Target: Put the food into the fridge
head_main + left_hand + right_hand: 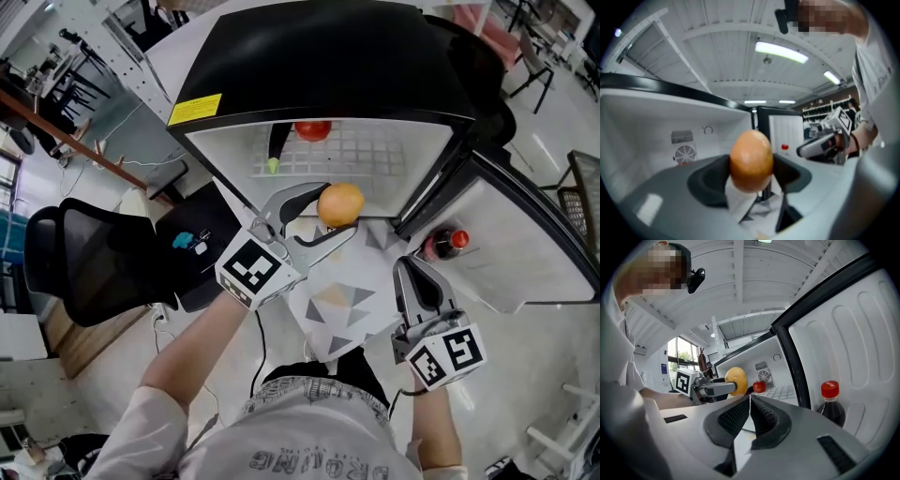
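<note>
Centre frame, the left gripper [337, 208] clasps an orange [339, 202] in its fingers at the open fridge [319, 66]. A tomato [313, 129] already lies inside, and the right gripper [411, 268] has its fingers closed on nothing.

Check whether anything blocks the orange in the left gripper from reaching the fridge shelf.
Nothing visible does. The left gripper holds the orange at the open fridge's mouth, and the door is swung aside. A tomato and a dark vegetable sit toward the shelf's left; the rest is bare.

head cam: steep down on fridge [319, 75]; gripper cams: close, along jaws, toward fridge; all share orange [339, 203]
</note>
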`<state>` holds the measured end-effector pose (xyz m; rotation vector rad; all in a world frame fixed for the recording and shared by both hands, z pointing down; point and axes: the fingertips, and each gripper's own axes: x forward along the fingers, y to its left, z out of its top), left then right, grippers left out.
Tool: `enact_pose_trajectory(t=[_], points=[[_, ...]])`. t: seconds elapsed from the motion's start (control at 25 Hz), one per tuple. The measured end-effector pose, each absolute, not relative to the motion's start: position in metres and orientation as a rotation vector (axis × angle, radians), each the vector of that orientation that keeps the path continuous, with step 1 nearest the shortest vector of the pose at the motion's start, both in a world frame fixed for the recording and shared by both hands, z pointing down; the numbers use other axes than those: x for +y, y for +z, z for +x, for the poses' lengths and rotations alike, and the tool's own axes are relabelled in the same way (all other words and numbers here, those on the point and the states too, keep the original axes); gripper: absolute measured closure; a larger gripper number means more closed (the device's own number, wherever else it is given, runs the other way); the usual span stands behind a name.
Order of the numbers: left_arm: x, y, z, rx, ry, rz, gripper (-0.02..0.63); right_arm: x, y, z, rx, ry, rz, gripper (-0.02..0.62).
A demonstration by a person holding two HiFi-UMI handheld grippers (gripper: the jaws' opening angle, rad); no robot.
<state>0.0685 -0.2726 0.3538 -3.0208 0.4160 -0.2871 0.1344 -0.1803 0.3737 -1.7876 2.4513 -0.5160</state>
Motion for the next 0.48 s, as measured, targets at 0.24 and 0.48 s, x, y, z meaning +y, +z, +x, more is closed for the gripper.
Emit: enact_pose_trajectory(t=[0.24, 0.48], points=[[-0.300, 0.358, 0.102, 0.390, -0.384, -2.915, 0.313, -0.204, 0.373, 0.147, 2.461, -0.477, -1.789, 0.588], [-0.325, 0.366, 0.124, 0.369, -0.467, -2.810, 0.313, -0.225, 0.378, 0.151, 2.474, -0.452, -1.821, 0.589]])
